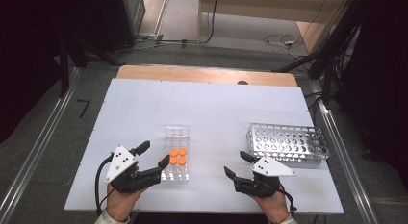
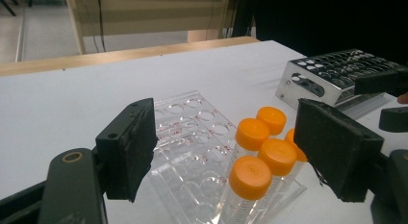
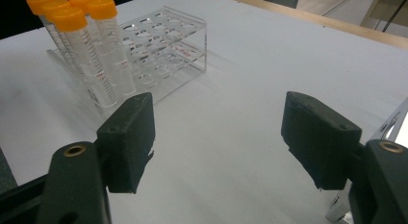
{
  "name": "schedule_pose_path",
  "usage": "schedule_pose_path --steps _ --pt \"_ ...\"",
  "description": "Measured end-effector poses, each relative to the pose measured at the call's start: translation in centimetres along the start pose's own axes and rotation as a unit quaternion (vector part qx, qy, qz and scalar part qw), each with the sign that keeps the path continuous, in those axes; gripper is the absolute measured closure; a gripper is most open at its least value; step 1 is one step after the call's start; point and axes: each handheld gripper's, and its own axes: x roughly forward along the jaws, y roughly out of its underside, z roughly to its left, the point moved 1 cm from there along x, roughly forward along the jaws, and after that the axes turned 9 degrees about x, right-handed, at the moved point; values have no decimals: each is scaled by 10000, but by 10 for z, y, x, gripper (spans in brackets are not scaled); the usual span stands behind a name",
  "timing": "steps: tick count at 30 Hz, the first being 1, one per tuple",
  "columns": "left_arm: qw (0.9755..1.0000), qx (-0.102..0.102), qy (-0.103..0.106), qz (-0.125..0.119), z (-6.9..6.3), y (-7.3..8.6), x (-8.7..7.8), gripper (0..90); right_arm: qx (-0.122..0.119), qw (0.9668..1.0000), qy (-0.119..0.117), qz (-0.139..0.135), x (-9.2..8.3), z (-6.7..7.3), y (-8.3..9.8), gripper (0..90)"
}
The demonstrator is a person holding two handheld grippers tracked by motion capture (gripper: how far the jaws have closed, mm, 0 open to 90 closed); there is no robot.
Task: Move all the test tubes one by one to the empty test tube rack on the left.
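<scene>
Five orange-capped tubes (image 1: 177, 155) stand bunched at the near end of the clear plastic rack (image 1: 177, 137), whose far rows of holes are all unfilled; in the high view one cap is half hidden behind a jaw, but the left gripper view shows the five caps plainly. The clear rack sits on the white counter (image 1: 207, 108) left of centre, and the metal rack (image 1: 287, 143) lies well apart to its right with no tubes visible in its holes. The left gripper (image 1: 155, 154) hangs just beside the near-left corner of the clear rack, its jaws spread wide with the tubes in front of them and nothing pressed between the pads. The right gripper (image 1: 238, 165) rests over bare counter between the two racks, jaws likewise wide apart and holding nothing. My reading is that the loading of the clear rack is either finished for this batch or paused: every tube in sight is seated upright and none lies loose on the counter. If the work is to move tubes across to the metal rack, that part looks not yet begun.
</scene>
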Motion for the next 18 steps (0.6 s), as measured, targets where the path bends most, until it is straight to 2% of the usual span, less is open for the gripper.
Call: schedule_pose_path --steps 8,18 --pt "9999 -44 -150 -2 6 2 -1 231 20 10000 47 -11 -1 -2 0 259" --pt "9990 -98 -441 48 18 9 -1 230 62 9999 135 -52 -4 -8 -1 259"
